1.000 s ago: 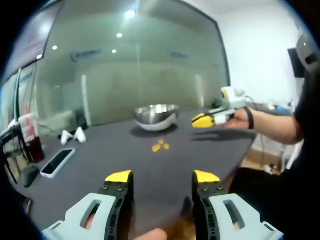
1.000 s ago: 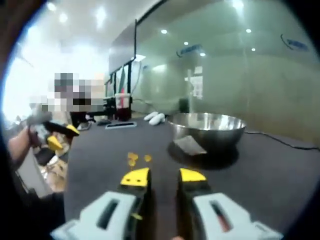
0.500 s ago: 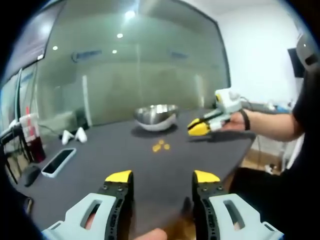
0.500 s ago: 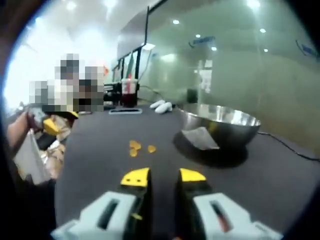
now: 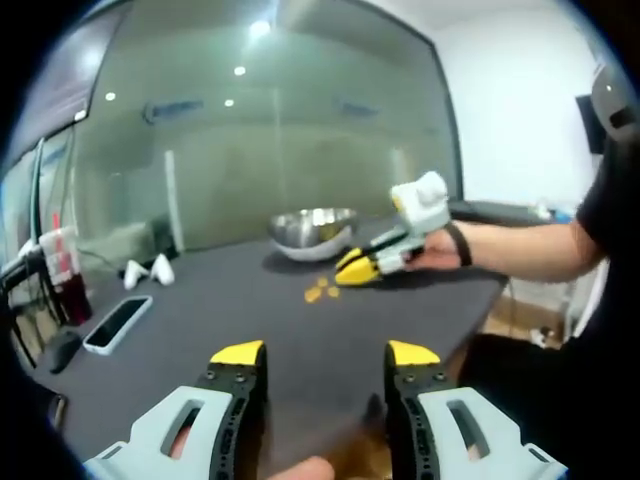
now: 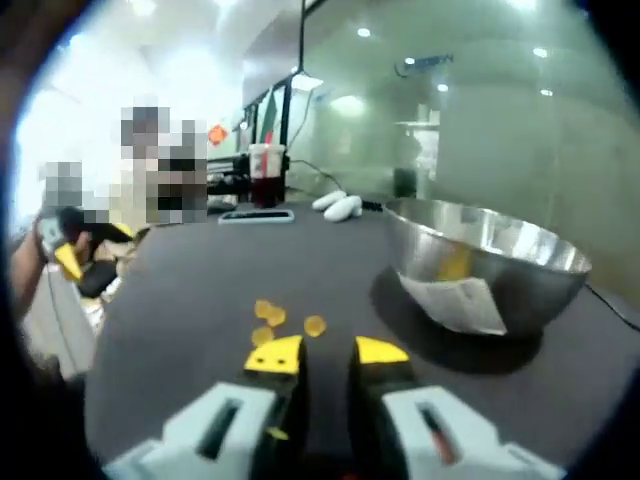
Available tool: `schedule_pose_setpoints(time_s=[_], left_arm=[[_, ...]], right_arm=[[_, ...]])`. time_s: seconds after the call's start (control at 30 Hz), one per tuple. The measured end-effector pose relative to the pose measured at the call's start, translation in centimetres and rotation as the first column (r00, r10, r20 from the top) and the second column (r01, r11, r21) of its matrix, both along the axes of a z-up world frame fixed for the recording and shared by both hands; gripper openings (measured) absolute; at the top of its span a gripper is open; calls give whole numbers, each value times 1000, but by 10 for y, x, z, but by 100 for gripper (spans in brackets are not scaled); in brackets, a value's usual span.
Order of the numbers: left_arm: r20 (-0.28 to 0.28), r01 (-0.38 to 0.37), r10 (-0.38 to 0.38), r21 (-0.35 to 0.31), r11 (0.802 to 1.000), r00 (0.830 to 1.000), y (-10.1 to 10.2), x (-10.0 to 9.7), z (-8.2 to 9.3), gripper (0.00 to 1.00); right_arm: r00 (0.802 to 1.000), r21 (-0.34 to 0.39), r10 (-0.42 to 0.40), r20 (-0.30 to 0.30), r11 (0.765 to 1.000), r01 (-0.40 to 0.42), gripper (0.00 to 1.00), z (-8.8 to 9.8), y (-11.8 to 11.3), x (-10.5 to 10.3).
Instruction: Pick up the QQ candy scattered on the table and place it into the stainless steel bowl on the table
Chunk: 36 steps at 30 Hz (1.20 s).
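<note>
Candy pieces (image 6: 276, 322), small and yellow, lie in a loose cluster on the dark table (image 6: 180, 300), just beside the stainless steel bowl (image 6: 490, 272) and not in it. The right gripper (image 6: 326, 355) hangs low over the table with its yellow-tipped jaws slightly parted and empty, the candy just ahead of the tips. The left gripper (image 5: 325, 353) sits well back near the table's edge, jaws wide apart, holding nothing. A phone (image 5: 115, 324) lies off to its left.
</note>
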State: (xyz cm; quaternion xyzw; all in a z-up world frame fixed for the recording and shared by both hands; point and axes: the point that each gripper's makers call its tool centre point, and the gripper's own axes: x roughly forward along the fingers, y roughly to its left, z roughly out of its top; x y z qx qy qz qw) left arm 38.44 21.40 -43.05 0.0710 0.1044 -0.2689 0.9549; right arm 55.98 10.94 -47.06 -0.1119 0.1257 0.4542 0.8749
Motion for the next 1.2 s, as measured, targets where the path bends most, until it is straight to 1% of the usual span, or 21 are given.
schedule_pose_setpoints(time_s=[0.13,0.3,0.37,0.43,0.47,0.53,0.7,0.9,1.03,1.1,1.2], left_arm=[[0,-13,13,2,1000,1000,5,0,0,48],[5,-18,18,-4,1000,1000,7,0,1,48],[3,-18,18,-5,1000,1000,7,-1,0,48],[0,-19,19,-5,1000,1000,8,-1,-1,48],[0,-20,20,-5,1000,1000,8,-2,-2,48],[2,-21,21,-7,1000,1000,9,-3,-1,48],[3,-32,32,-11,999,999,13,-4,0,48],[10,-24,24,-14,1000,1000,10,-4,3,48],[12,-18,18,-14,1000,1000,8,-4,4,48],[9,-15,15,-11,1000,1000,6,-5,2,48],[8,-13,13,-10,1000,1000,5,-5,2,48]], right_arm=[[1000,5,13,-4,1000,-13,18,1,10,2],[1000,-19,25,-5,1000,-25,16,-2,17,4],[999,-35,44,7,998,-44,15,-3,23,3],[998,-56,57,3,997,-56,13,-7,26,3],[998,-56,58,4,997,-58,11,-7,27,3],[998,-57,64,7,996,-63,10,-7,29,2],[998,-49,59,0,997,-58,10,-7,28,2],[999,-52,52,3,997,-52,10,-6,28,1],[999,-37,47,17,998,-46,10,2,24,-3],[999,-30,47,21,998,-47,10,6,21,-1],[999,-10,26,19,1000,-26,10,10,15,-1]])
